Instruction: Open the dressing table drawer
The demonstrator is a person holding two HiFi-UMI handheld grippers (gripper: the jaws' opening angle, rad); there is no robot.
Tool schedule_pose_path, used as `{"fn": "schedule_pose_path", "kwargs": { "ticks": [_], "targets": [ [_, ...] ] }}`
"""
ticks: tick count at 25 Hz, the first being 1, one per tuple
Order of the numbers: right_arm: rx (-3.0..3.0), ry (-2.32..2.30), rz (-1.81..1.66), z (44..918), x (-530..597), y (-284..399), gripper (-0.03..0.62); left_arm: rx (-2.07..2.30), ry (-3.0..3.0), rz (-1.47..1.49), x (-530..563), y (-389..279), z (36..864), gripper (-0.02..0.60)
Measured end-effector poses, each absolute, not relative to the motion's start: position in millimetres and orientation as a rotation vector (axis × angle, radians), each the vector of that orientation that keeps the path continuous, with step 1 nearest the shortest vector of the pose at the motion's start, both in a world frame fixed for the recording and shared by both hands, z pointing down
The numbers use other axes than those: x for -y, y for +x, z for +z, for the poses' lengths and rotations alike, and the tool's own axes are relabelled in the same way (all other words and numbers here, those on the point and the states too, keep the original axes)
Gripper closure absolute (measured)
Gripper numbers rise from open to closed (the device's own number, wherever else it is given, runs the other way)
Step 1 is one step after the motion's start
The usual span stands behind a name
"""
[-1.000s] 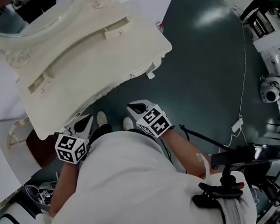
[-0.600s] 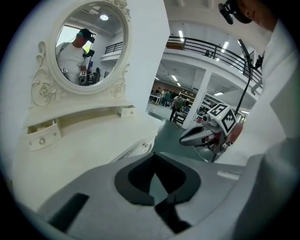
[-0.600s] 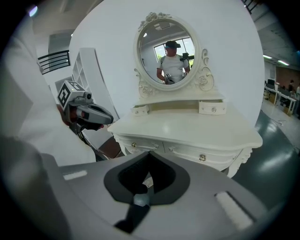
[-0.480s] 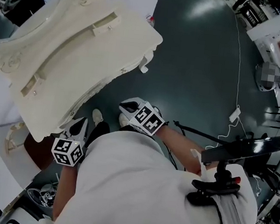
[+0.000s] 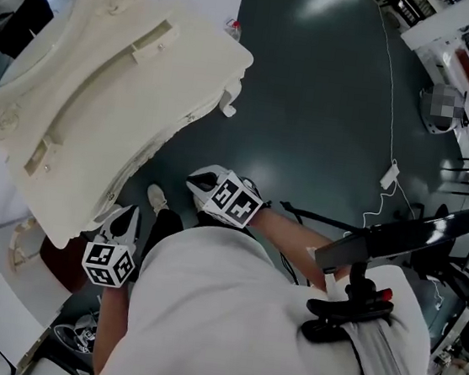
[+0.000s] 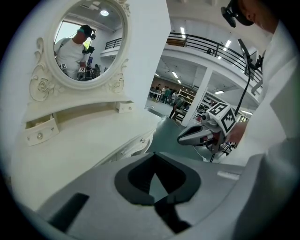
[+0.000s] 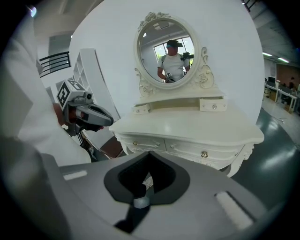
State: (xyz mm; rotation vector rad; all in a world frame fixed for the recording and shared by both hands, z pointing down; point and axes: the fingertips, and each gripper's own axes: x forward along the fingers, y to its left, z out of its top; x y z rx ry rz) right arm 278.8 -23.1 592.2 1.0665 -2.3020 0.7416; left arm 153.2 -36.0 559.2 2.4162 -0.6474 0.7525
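Note:
The cream dressing table (image 5: 101, 98) fills the upper left of the head view, with its oval mirror (image 7: 168, 47) behind it. Its front drawers (image 7: 187, 149) are closed, and small brass knobs (image 7: 204, 154) show on them. The left gripper view shows the same drawer front (image 6: 136, 145) from the side. My left gripper (image 5: 130, 212) hangs shut and empty just off the table's near edge. My right gripper (image 5: 194, 183) is shut too, empty, over the dark floor and a short way from the drawers. Neither gripper touches the table.
Two small closed drawers (image 7: 213, 105) sit on the tabletop under the mirror. A white cable with an adapter (image 5: 389, 174) lies on the dark floor. A black stand and clamp (image 5: 346, 311) are at my right side, and shelving stands at the far right. My shoes (image 5: 157, 197) are below.
The head view has swung, so the table and floor slid toward the upper left. My left gripper has sunk a little beside the table edge. The right gripper holds its place.

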Motion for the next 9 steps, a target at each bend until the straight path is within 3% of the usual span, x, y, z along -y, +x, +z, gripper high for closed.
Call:
{"fn": "schedule_pose_path", "kwargs": {
  "ticks": [9],
  "targets": [
    [2.292, 1.066, 0.733, 593, 2, 291, 0.595, 0.595, 2.426, 0.793, 12, 171, 559, 0.578]
  ]
}}
